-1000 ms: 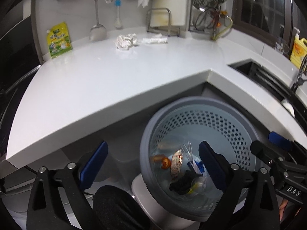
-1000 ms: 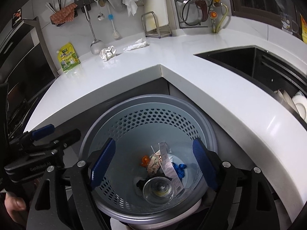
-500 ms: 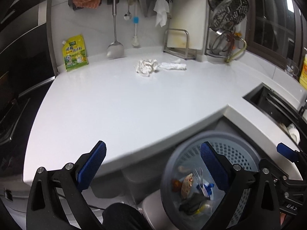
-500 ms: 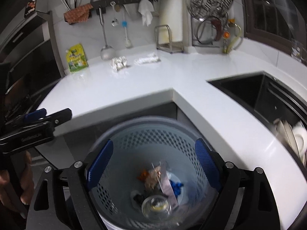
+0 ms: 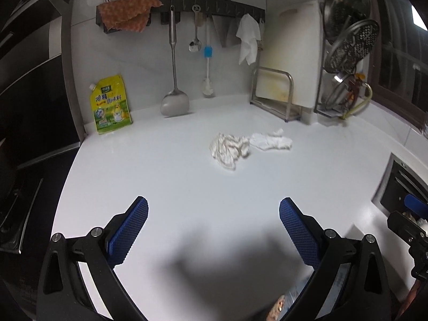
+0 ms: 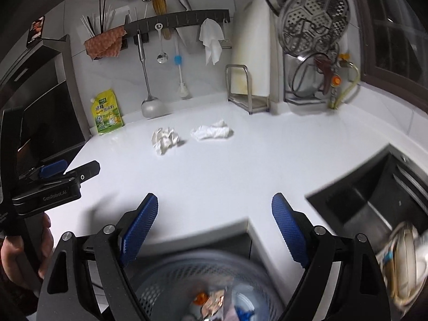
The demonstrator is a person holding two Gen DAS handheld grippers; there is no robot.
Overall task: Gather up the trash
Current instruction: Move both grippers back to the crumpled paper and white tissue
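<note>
"GenRobot.AI" printed on my left gripper (image 6: 57, 172) body. Yellow pouch (image 5: 111, 104) at the counter's back left edge has Chinese characters, too small for me to read.

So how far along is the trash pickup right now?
Done: wrappers already lie in the grey perforated bin. In hand: nothing; the left gripper and right gripper are both open and empty. Left: the crumpled cream tissue and the white wadded paper on the white counter.

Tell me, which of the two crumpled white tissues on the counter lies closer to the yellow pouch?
The rounder, balled-up crumpled white tissue; the flatter, stretched-out one lies toward the metal rack.
</note>
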